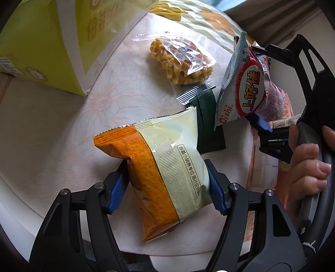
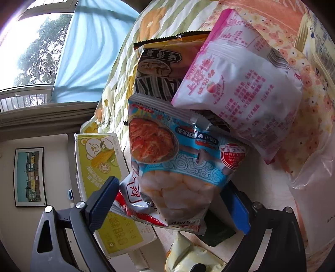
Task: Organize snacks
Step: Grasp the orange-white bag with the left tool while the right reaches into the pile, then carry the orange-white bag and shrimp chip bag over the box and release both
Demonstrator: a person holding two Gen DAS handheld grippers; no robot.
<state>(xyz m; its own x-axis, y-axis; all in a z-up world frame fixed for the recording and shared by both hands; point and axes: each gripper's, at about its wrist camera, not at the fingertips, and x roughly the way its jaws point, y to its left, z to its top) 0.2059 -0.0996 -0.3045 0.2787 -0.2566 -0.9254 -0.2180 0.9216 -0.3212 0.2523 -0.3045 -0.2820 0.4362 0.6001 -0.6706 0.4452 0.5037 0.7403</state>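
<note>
An orange and pale-green snack packet [image 1: 167, 167] lies on the white patterned table [image 1: 62, 129]. My left gripper [image 1: 165, 165] straddles it, with both blue pads pressed against its sides. My right gripper [image 1: 253, 83] is up at the right with a person's hand [image 1: 307, 165] on its handle. It is shut on a bundle of packets. In the right wrist view a blue Oishi shrimp packet [image 2: 178, 159] and a red-and-white packet [image 2: 134, 200] sit between the right gripper's [image 2: 173, 184] pads. A pink-and-white packet [image 2: 240, 87] and a brown packet [image 2: 163, 62] stick out beyond them.
A yellow-green carton [image 1: 52, 41] stands at the table's left. A clear bag of golden waffle snacks [image 1: 180, 60], a silver-edged packet [image 1: 194, 94] and a dark green packet [image 1: 209, 127] lie in the middle. A striped flowered cloth [image 1: 199, 18] lies beyond, and a flowered plastic bag [image 2: 293, 62] lies at the right.
</note>
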